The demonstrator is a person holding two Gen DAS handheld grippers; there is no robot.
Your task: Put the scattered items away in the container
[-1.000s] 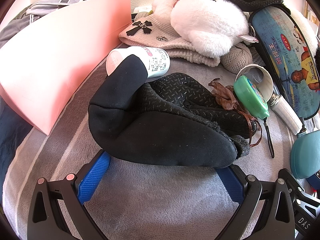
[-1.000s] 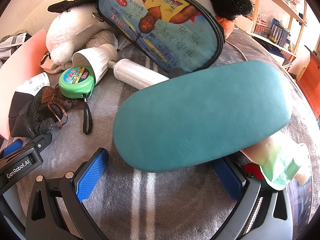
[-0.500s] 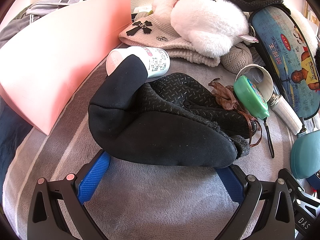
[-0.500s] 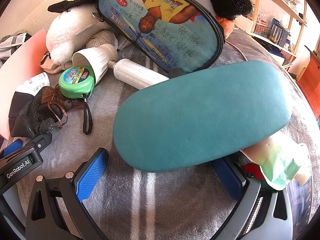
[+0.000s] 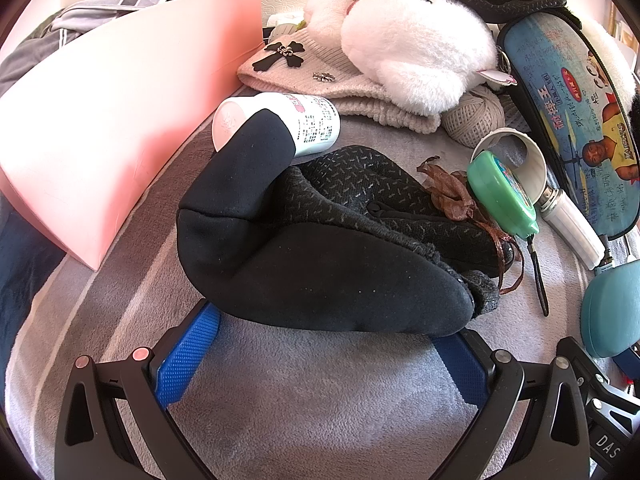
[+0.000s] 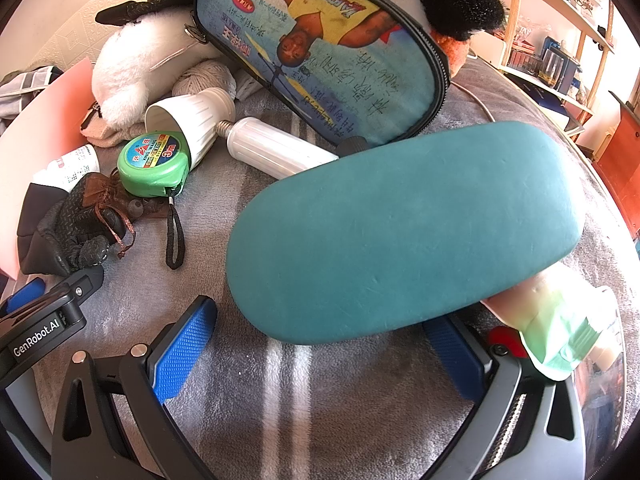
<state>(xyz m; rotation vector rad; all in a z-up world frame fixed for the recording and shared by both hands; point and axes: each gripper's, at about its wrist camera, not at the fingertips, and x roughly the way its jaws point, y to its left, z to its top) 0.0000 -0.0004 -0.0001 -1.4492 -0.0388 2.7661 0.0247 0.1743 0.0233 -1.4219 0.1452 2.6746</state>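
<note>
Two grippers sit low over a grey blanket (image 5: pixel 320 392), each with its two blue pads spread wide. The left gripper (image 5: pixel 320 344) has one black glove (image 5: pixel 312 248) lying between its pads, the pads just beside the glove's near edge; whether they touch it cannot be told. The right gripper (image 6: pixel 320 344) likewise straddles the near end of one teal case (image 6: pixel 404 232), its jaws wide, and contact cannot be told there either. One pink container (image 5: pixel 120 120) stands on the blanket to the left of the glove, well apart from the case. Scattered items counted across both views: one white bottle (image 5: pixel 304 120) lying on its side behind the glove's cuff, one green tape measure (image 6: pixel 154 164) leaning against the mouth of one white bulb (image 6: pixel 256 142) (its tube points toward the case), one brown pouch (image 6: pixel 102 192) resting on the glove, one ball of twine (image 5: pixel 476 116), one beige knit hat (image 5: pixel 332 84) carrying one black cross, and one white plush toy (image 5: pixel 412 48) resting on the hat. One printed pencil case (image 6: pixel 320 52) leans behind the bulb, with a dark glove or strap beyond it, too tangled to count. One pale green tube (image 6: pixel 556 332) lies under the teal case's right end, beside the right pad (image 6: pixel 452 356).
</note>
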